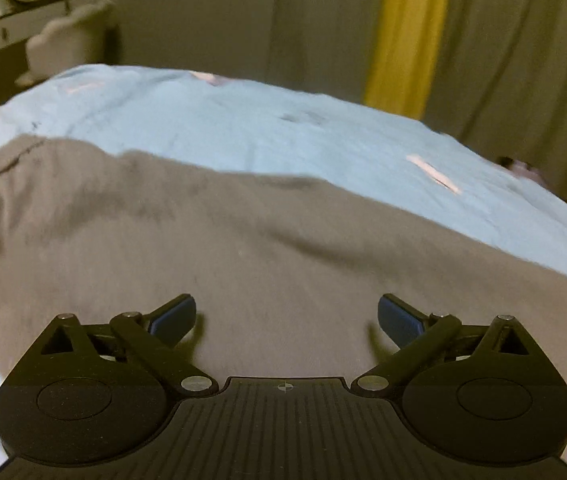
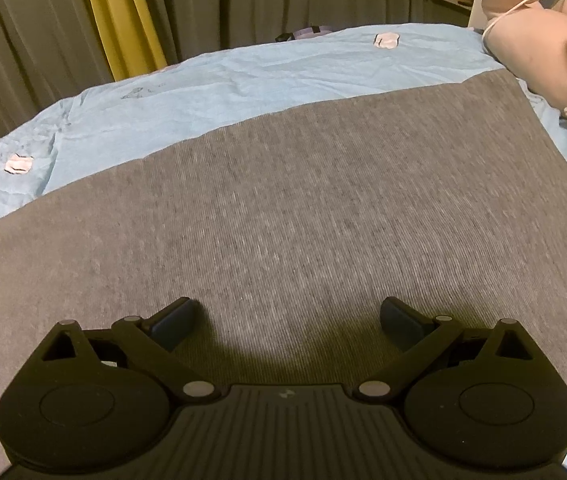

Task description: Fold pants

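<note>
Now both the left gripper [image 1: 287,316] and right gripper [image 2: 288,318] hang released, jaws wide apart, with the grey pants [image 2: 303,208] spread flat directly beneath and ahead of each.

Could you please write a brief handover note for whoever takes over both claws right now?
Left claw: open, holding nothing, over a wrinkled part of the grey pants.
Right claw: open, empty, over a flat, smooth stretch of the pants.
The pants lie spread on the light blue bedsheet; a pink plush toy sits at the far right.
Done: no finished fold visible.
Left: grasp an edge and fold.
</note>
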Motion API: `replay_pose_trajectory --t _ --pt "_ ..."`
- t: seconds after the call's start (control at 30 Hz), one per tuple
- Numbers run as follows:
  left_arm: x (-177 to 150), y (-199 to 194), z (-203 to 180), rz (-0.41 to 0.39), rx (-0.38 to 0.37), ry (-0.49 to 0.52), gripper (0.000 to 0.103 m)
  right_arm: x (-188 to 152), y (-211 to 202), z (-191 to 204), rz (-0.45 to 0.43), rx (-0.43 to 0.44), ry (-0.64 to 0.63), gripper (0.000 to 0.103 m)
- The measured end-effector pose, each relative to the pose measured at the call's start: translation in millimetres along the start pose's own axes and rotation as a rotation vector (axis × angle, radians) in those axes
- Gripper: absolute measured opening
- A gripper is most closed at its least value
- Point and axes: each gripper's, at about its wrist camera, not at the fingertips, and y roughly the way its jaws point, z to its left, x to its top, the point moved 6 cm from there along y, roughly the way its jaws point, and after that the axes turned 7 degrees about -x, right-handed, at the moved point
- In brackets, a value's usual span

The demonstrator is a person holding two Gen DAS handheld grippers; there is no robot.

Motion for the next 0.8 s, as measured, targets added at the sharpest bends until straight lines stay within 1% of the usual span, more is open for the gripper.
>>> replay_pose_trajectory --t 0.1,0.2,0.27,0.37,0.43,0.5,0.57,0.63,0.67,0.7,0.8 --pt "-19.0 -14.8 -4.3 0.043 -0.036 -0.002 0.101 1.1 -2.9 -6.0 -0.004 0.031 0.039 0.099" --pt "-28.3 -21.7 -6.3 0.078 -0.057 -0.040 0.101 4.4 -8.4 -20.1 -0.002 0.098 0.141 0.099" --pt "-30.4 -23.8 -7.1 0.079 -0.066 -0.053 0.101 7.2 -14.4 -36.9 0.004 0.157 0.252 0.099" --pt "-32.5 -20.4 -7.3 0.087 -0.032 -0.033 0.101 6.5 -28.3 -72.5 0.025 0.211 0.459 0.099" --pt "-32.8 -13.7 -5.3 0.104 0.019 -0.027 0.101 2.7 -44.9 -104.9 -0.001 0.227 0.613 0.099" --pt "-32.5 -9.8 -2.5 0.115 0.037 -0.033 0.101 -3.2 -58.5 -136.7 -0.030 0.271 0.754 0.098" --pt "-32.0 -9.3 -1.9 0.114 0.028 -0.035 0.101 -8.8 -66.2 -163.5 -0.041 0.274 0.823 0.088" --pt "-31.3 -8.9 0.0 0.112 0.024 -0.042 0.101 -16.2 -72.7 -189.6 -0.047 0.213 0.824 0.066" --pt "-30.9 -8.2 1.0 0.113 0.022 -0.050 0.101 -20.7 -75.0 -200.3 -0.051 0.178 0.818 0.061" --pt "-30.5 -7.5 2.7 0.114 0.018 -0.062 0.101 -27.9 -76.5 -212.1 -0.047 0.152 0.831 0.054" --pt "-29.2 -5.7 7.5 0.115 0.010 -0.099 0.101 -45.8 -77.4 -237.8 -0.046 0.116 0.865 0.047"
